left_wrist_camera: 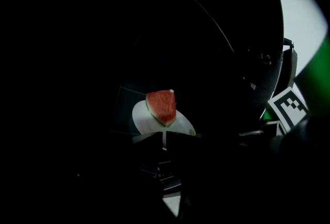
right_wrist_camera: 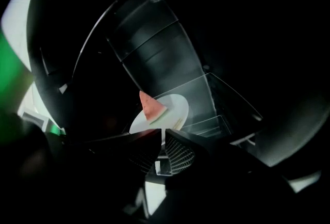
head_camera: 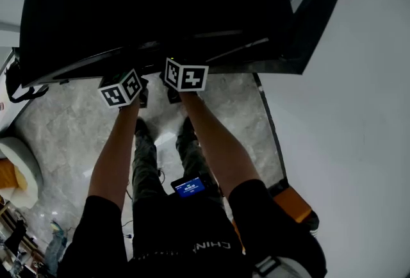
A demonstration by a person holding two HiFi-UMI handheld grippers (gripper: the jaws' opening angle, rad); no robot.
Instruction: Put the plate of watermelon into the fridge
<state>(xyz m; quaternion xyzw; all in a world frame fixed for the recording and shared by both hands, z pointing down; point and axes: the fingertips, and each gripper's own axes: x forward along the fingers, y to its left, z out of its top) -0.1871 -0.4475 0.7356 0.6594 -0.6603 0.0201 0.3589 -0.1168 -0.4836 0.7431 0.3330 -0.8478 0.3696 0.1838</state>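
We reach both arms toward twelve o'clock in the head view, where the black fridge fills the upper part above a grey marbled floor. The two tools' marker cubes sit side by side just under the fridge's lower edge, and the jaws beyond them are lost in the dark there. In the left gripper view, the left tool has its jaws drawn narrow, with only a thin slit between them, pinched on the near rim of the white plate. The plate spreads from the tips toward twelve o'clock inside the dark fridge. On it stands a red watermelon slice with a thin green rind. The other tool's cube shows at three o'clock in that view. In the right gripper view, the right tool is likewise narrow, gripping the same plate's rim. There the plate looks tilted, with the slice toward its ten o'clock side. Clear shelf panels lie at two o'clock. We cannot tell whether the plate rests on a shelf.
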